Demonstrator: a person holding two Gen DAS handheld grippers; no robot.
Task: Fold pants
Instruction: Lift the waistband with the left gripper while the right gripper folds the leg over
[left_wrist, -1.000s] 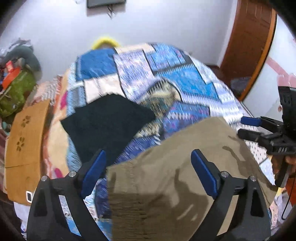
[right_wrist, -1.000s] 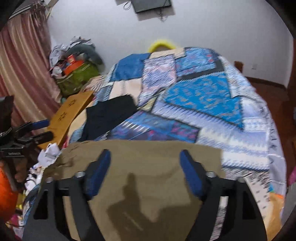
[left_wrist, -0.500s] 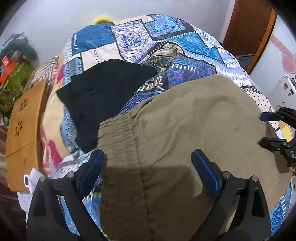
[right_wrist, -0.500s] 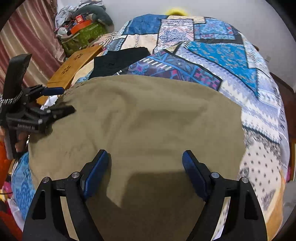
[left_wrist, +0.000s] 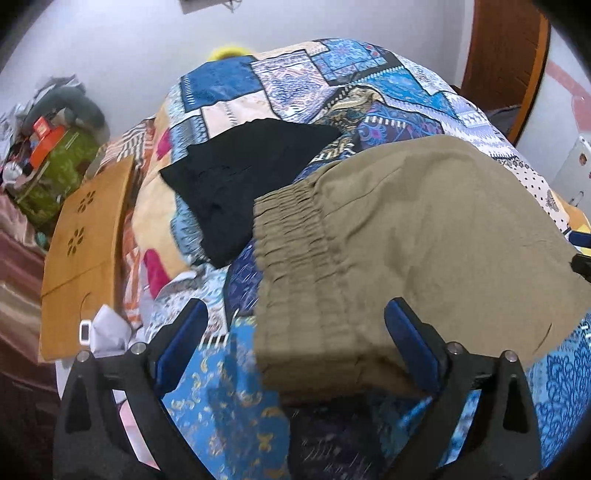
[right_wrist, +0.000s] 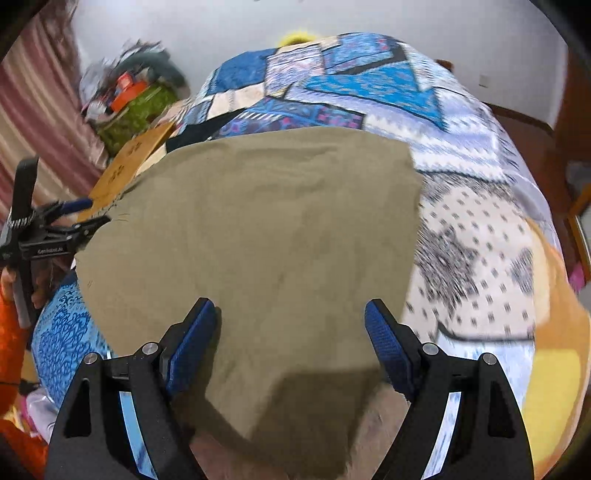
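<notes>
Olive pants (left_wrist: 424, 240) with a gathered elastic waistband (left_wrist: 295, 236) lie flat on the patchwork quilt (left_wrist: 303, 81). My left gripper (left_wrist: 295, 343) is open above their near waistband corner, which shows between the two blue pads without touching them. In the right wrist view the same pants (right_wrist: 277, 229) fill the middle, and my right gripper (right_wrist: 291, 343) hangs open over their near edge, the cloth running under both pads. The left gripper (right_wrist: 96, 212) appears at the pants' left edge. The right gripper's tips (left_wrist: 581, 254) peek in at the far right.
A black garment (left_wrist: 251, 177) lies on the quilt just beyond the waistband. A wooden board (left_wrist: 85, 236) leans beside the bed on the left, with a green bag and clutter (left_wrist: 55, 162) behind it. A brown door (left_wrist: 506, 55) stands at the right, a striped curtain (right_wrist: 33, 122) at the left.
Both grippers have sunk and drawn back toward the pants' near edge, staying open. The left one has shifted left, so the waistband corner now sits between its fingers.
</notes>
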